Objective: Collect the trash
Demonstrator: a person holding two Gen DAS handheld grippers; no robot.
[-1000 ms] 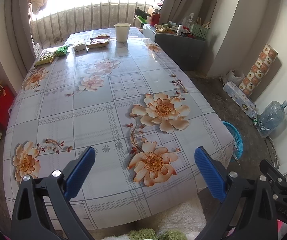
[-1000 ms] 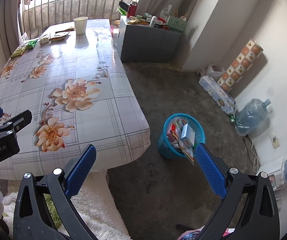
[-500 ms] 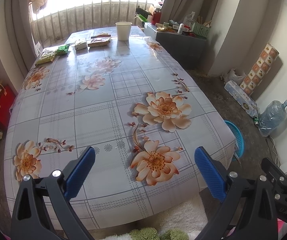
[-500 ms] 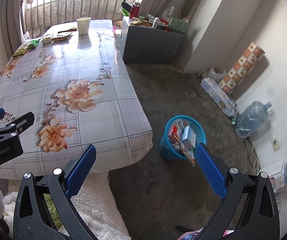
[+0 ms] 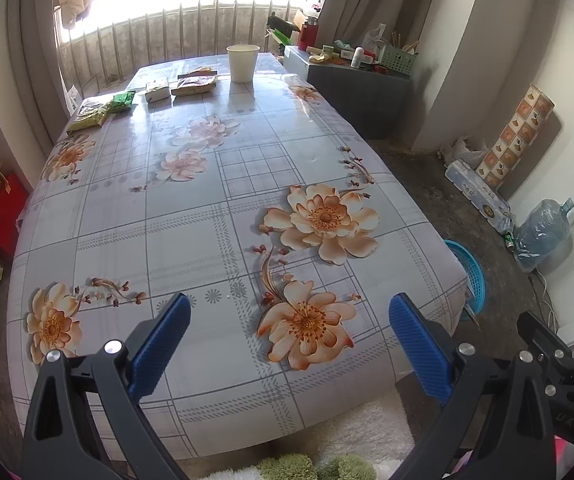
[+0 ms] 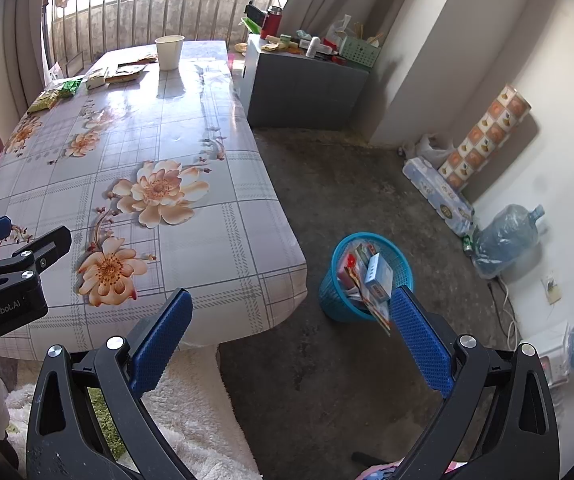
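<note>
Several wrappers lie at the table's far end: a brown packet, a small white pack, a green wrapper and a yellow-green packet, next to a white paper cup. They also show in the right wrist view, the brown packet beside the cup. A blue basket on the floor by the table's near right corner holds boxes and wrappers. My left gripper is open and empty over the near table edge. My right gripper is open and empty above the floor near the basket.
The flowered tablecloth covers a long table. A grey cabinet with clutter stands at the far right. A water jug, wrapped rolls and a patterned roll line the right wall. A white fluffy rug lies below.
Both views have drifted slightly back and up from the table. Both grippers stay open and empty; nothing on the table has moved.
</note>
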